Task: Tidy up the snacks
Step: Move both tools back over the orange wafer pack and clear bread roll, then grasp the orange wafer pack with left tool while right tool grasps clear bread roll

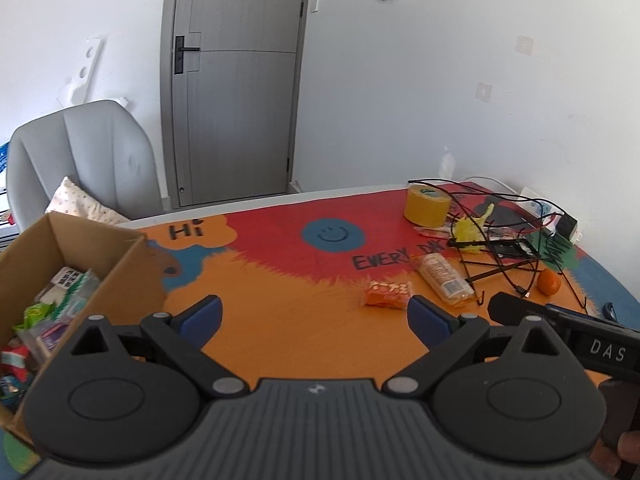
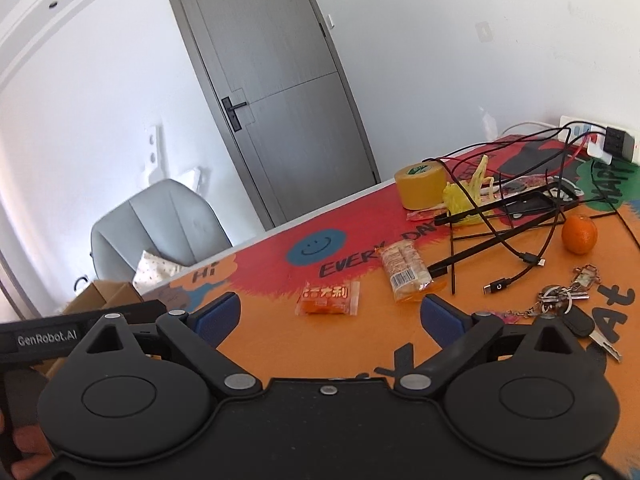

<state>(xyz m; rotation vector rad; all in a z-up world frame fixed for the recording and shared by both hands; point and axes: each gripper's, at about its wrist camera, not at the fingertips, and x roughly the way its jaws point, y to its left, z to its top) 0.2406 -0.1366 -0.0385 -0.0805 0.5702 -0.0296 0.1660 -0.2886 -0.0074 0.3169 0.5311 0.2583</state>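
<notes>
A small orange snack packet [image 1: 387, 293] [image 2: 328, 298] lies flat on the colourful table. Beside it, farther back and to the right, lies a longer clear packet of biscuits [image 1: 444, 279] [image 2: 405, 270]. A cardboard box [image 1: 120, 256] with several snack packs inside stands at the table's left end. My left gripper [image 1: 316, 314] hovers open over the orange tabletop, the small packet just ahead of its right finger. My right gripper [image 2: 332, 314] is open too, with the small orange packet lying just beyond the gap between its blue pads [image 2: 438, 316]. Neither holds anything.
A yellow tape roll [image 2: 420, 186], a yellow bag [image 2: 462, 200], black cables and a wire stand [image 2: 504, 232] crowd the table's right back. An orange fruit [image 2: 579, 234] and a key bunch [image 2: 568, 300] lie at the right. A grey chair [image 1: 84, 160] stands behind the box.
</notes>
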